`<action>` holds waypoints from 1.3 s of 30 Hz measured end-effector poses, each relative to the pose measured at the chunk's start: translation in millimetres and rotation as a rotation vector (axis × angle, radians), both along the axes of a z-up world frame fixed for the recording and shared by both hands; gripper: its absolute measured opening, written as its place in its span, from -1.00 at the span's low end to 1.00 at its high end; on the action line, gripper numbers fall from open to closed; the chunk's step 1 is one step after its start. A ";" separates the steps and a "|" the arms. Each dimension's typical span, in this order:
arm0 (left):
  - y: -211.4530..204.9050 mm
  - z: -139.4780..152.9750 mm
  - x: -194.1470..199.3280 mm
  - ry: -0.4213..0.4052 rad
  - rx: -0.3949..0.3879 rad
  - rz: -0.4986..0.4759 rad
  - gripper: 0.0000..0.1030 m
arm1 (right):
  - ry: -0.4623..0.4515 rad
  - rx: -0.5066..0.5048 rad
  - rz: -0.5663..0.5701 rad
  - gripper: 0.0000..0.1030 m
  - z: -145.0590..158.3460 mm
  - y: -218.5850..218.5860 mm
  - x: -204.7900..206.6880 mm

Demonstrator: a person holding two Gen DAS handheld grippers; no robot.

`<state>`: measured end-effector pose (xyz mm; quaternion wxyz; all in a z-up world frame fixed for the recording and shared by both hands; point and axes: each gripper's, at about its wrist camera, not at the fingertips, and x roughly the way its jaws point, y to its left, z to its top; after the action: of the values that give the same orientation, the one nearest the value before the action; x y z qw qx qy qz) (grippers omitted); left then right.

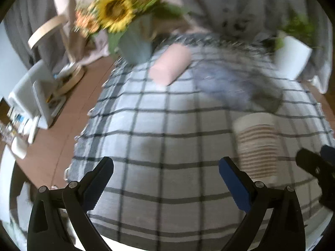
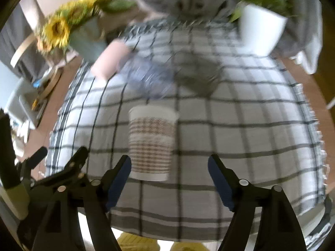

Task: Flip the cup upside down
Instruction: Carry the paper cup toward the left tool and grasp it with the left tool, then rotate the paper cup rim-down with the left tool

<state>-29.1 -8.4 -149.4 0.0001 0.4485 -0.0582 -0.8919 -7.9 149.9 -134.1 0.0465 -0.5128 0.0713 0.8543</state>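
A white paper cup (image 2: pixel 151 143) with brown patterned bands stands on the checked tablecloth (image 2: pixel 240 138), wide rim up. My right gripper (image 2: pixel 169 167) is open, its blue-padded fingers apart just in front of the cup, not touching it. In the left wrist view the cup (image 1: pixel 258 144) stands to the right of my left gripper (image 1: pixel 165 169), which is open and empty over the cloth. The right gripper's finger (image 1: pixel 314 163) shows at the right edge there. Both views are motion-blurred.
A pink cloth roll (image 2: pixel 108 60), a blue cloth (image 2: pixel 146 77) and a grey cloth (image 2: pixel 196 73) lie behind the cup. A sunflower vase (image 1: pixel 134 41) stands at the back left, a white plant pot (image 2: pixel 261 31) at the back right. The table's front edge is close below.
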 end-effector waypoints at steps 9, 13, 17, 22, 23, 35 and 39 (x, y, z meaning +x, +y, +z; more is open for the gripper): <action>66.8 -9.8 36.3 0.070 0.055 -0.174 0.99 | -0.032 0.094 -0.100 0.48 -7.0 49.9 22.5; 88.2 -19.3 49.5 0.138 0.043 -0.202 0.99 | -0.070 0.144 -0.133 0.48 -20.5 67.7 34.6; 104.7 -30.6 55.5 0.187 0.037 -0.206 0.98 | -0.099 0.190 -0.152 0.48 -30.7 80.8 43.1; 115.6 -41.5 53.7 0.201 0.012 -0.197 0.80 | -0.134 0.205 -0.157 0.48 -40.1 88.0 48.4; 116.2 -43.2 52.6 0.203 0.010 -0.192 0.79 | -0.138 0.206 -0.155 0.48 -41.1 88.3 49.1; 111.6 -51.9 43.4 0.183 0.025 -0.155 0.09 | -0.149 0.199 -0.140 0.49 -44.9 84.9 50.8; 110.6 -51.7 44.0 0.174 0.030 -0.168 0.04 | -0.147 0.195 -0.136 0.49 -44.1 81.7 50.2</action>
<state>14.9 102.2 -201.2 -0.0762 0.3631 -0.0818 -0.9250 42.3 231.7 -178.1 0.1591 -0.5611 0.0186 0.8121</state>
